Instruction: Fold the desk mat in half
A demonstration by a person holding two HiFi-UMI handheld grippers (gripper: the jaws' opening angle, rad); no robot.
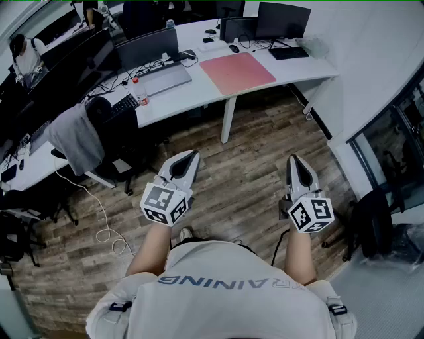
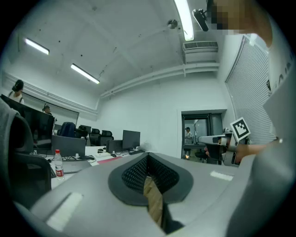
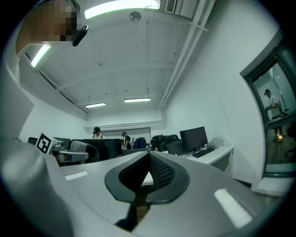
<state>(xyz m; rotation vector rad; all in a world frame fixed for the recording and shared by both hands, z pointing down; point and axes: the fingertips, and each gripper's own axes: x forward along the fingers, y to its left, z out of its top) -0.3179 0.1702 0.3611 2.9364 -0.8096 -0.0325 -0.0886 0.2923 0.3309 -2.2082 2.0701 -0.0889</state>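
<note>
The pink desk mat [image 1: 237,73] lies flat and unfolded on the white desk [image 1: 291,73] across the room; a sliver of the mat [image 2: 109,159] shows in the left gripper view. I stand on the wooden floor, well short of the desk. My left gripper [image 1: 193,155] and right gripper [image 1: 293,159] are held out in front of me at waist height, side by side and apart. In the left gripper view the left gripper's [image 2: 148,155] jaws meet at the tips, shut and empty. The right gripper [image 3: 149,153] is shut too, nothing in it.
An office chair with a grey jacket [image 1: 76,136] stands left of my path. On the desk are a laptop [image 1: 162,79], a water bottle [image 1: 139,91], monitors [image 1: 283,20] and a keyboard [image 1: 289,52]. A white cable [image 1: 103,225] trails on the floor. A glass door [image 1: 391,145] is at right.
</note>
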